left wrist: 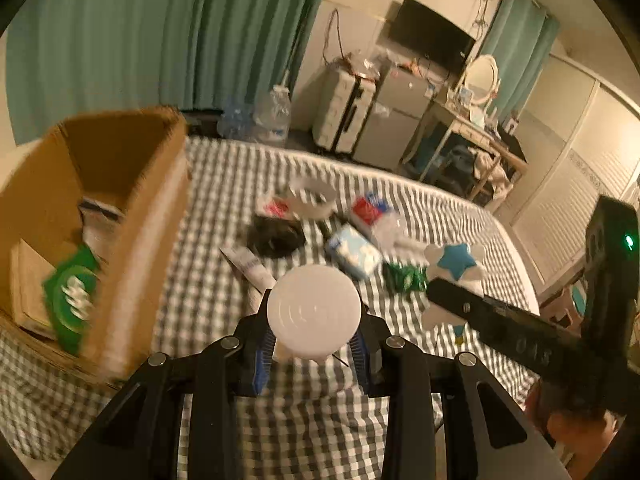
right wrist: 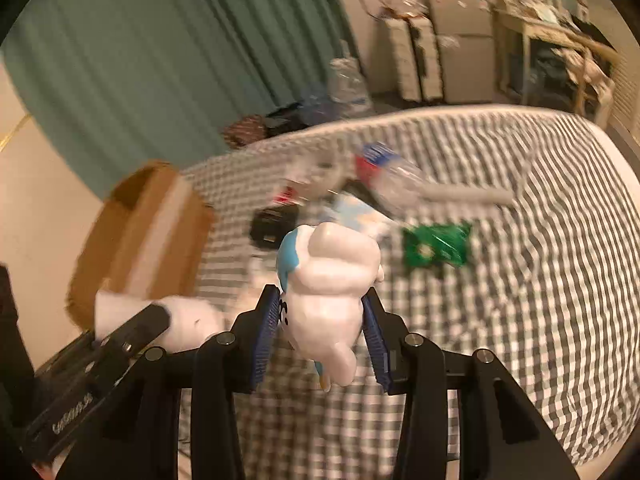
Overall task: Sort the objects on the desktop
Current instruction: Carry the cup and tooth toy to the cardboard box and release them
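left gripper [left wrist: 314, 344] clamps white round container [left wrist: 313, 312] above checkered bed [left wrist: 224, 200], beside cardboard box [left wrist: 140, 240].

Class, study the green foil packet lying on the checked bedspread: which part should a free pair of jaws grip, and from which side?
Grip the green foil packet across its crimped right end, coming down from above. It appears to lie flat on the checked bedspread, so sideways jaws would likely slide over it; bare cloth on that side leaves room.
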